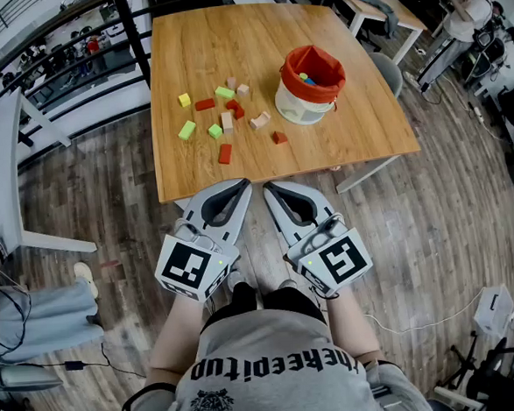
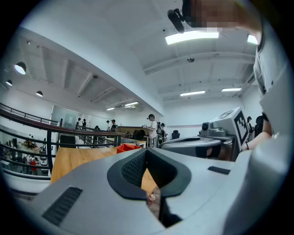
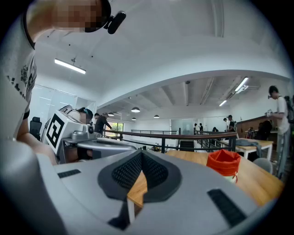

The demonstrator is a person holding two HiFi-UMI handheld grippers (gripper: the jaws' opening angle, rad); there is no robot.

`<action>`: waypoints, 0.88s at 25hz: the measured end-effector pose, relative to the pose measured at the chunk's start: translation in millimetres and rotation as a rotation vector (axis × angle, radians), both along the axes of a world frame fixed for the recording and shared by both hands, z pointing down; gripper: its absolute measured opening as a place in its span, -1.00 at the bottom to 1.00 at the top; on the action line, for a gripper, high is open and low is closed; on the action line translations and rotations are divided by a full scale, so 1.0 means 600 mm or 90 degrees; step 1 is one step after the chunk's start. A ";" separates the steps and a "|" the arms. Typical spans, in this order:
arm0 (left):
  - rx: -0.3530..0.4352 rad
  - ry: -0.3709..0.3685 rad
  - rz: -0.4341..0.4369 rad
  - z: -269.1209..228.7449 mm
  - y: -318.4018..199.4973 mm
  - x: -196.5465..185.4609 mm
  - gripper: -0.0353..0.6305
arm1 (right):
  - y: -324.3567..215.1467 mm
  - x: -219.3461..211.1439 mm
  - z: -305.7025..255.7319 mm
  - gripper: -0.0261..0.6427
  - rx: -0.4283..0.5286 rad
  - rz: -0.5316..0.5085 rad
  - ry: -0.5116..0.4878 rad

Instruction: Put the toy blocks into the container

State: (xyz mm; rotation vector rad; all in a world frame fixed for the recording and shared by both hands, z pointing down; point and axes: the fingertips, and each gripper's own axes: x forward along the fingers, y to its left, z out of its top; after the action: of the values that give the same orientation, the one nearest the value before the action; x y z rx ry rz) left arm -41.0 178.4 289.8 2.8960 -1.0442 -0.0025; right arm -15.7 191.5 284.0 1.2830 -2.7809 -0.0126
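The left tool [image 1: 240, 186] and the right tool [image 1: 272, 189] lie side by side at the 6 o'clock edge of the wooden surface [image 1: 195, 46], held level above the floor [image 1: 434, 223] in front of the person's body, with their tips pointing towards 12 o'clock. In the left gripper view the left tool [image 2: 146, 155] has its jaws pressed together with nothing between them. The right tool [image 3: 139, 158] is likewise closed and empty.

The toy blocks [image 1: 226, 122] lie scattered loose near the middle of the surface, well apart from both tools: yellow, green, red and pale pieces, none stacked. A single red block [image 1: 279, 138] sits at the 4 o'clock side of the scatter. The container [image 1: 298, 109], a white pot with an orange-red cloth lining, stands upright at 3 o'clock of the blocks, near but not touching them. A few coloured pieces [image 1: 305, 79] already show inside it.
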 end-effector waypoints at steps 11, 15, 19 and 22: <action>0.006 0.004 0.002 0.001 -0.012 -0.016 -0.85 | -0.010 -0.010 0.005 -0.90 0.002 0.009 0.008; 0.007 0.002 0.006 0.003 -0.016 -0.022 -0.85 | -0.014 -0.018 0.007 -0.90 0.000 0.013 0.011; 0.004 0.005 0.012 0.010 -0.023 -0.024 -0.85 | -0.018 -0.019 0.012 -0.90 -0.006 0.020 0.003; 0.005 0.002 0.017 0.012 -0.028 -0.022 -0.85 | -0.023 -0.013 0.014 -0.90 -0.011 0.029 0.003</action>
State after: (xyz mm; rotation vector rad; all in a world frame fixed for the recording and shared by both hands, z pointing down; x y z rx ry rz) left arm -54.0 161.5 296.8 2.9158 -1.0071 -0.0103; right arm -23.7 177.9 292.6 1.3392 -2.7413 0.0105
